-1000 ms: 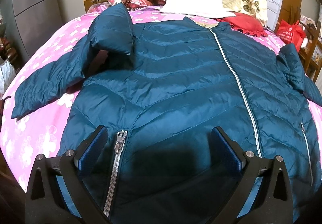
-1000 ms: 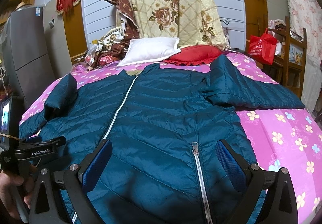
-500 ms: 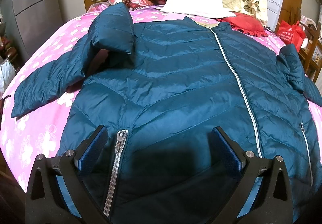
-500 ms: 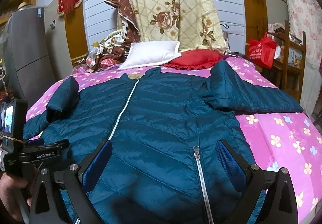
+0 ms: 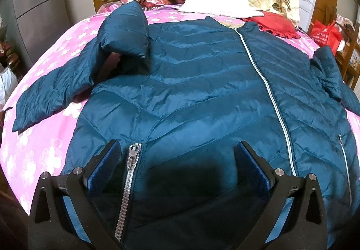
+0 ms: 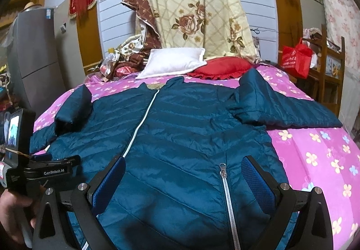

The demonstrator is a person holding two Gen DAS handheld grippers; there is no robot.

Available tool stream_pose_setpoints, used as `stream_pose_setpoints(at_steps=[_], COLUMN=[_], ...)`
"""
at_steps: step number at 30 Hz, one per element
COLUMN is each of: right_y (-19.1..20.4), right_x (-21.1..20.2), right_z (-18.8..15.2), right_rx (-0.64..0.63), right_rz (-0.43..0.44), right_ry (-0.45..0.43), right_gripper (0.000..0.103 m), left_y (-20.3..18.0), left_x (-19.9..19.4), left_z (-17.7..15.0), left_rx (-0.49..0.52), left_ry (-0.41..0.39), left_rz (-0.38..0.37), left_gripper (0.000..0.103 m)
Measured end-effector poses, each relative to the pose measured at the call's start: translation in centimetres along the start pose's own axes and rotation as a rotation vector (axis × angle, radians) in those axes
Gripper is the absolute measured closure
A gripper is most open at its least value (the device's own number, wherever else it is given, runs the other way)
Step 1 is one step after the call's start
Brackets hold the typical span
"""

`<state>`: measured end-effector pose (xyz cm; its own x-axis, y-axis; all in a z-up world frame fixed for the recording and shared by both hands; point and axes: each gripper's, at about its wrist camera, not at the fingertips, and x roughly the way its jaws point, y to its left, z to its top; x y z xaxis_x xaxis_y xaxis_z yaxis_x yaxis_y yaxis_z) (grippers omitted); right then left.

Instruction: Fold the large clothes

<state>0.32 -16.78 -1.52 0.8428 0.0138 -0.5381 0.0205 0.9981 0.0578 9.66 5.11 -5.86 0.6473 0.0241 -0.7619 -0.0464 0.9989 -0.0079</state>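
Observation:
A large teal quilted jacket (image 5: 198, 83) lies front-up and zipped on a pink flowered bedspread (image 5: 45, 137). Its left sleeve (image 5: 67, 83) is bent, with the shoulder part puffed upward. In the right wrist view the same jacket (image 6: 180, 133) spreads out, its right sleeve (image 6: 288, 110) lying flat toward the bed's right side. My left gripper (image 5: 177, 160) hovers open over the hem beside the left pocket zipper (image 5: 131, 160). Over the hem near the right pocket zipper (image 6: 223, 173) my right gripper (image 6: 183, 175) is open. Neither holds fabric.
A white pillow (image 6: 173, 63) and a red cushion (image 6: 222, 68) lie at the head of the bed under a draped floral blanket (image 6: 198, 16). A red bag (image 6: 297, 59) hangs on a wooden rack at right. A grey cabinet (image 6: 36, 61) stands left. A hand (image 6: 13, 211) holds the left gripper's handle.
Both views shifted slightly; the right gripper tilted up a little, so more of the wall shows. The jacket has not moved and both grippers stay open.

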Motion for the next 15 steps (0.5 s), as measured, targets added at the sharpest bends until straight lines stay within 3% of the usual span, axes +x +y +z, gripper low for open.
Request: stream_pose_setpoints(at_steps=[8, 15], right_y=[0.6, 0.7], right_x=[0.7, 0.4], right_z=[-0.4, -0.4], right_rx=[-0.026, -0.025], right_rz=[0.015, 0.063], right_ry=[0.039, 0.039], right_gripper=[0.001, 0.001], left_y=[1.6, 11.4], left_x=[-0.3, -1.9], left_z=[1.5, 5.9], left_rx=[-0.036, -0.255], left_ry=[-0.031, -0.024], left_rz=[0.045, 0.117], left_gripper=[0.000, 0.000])
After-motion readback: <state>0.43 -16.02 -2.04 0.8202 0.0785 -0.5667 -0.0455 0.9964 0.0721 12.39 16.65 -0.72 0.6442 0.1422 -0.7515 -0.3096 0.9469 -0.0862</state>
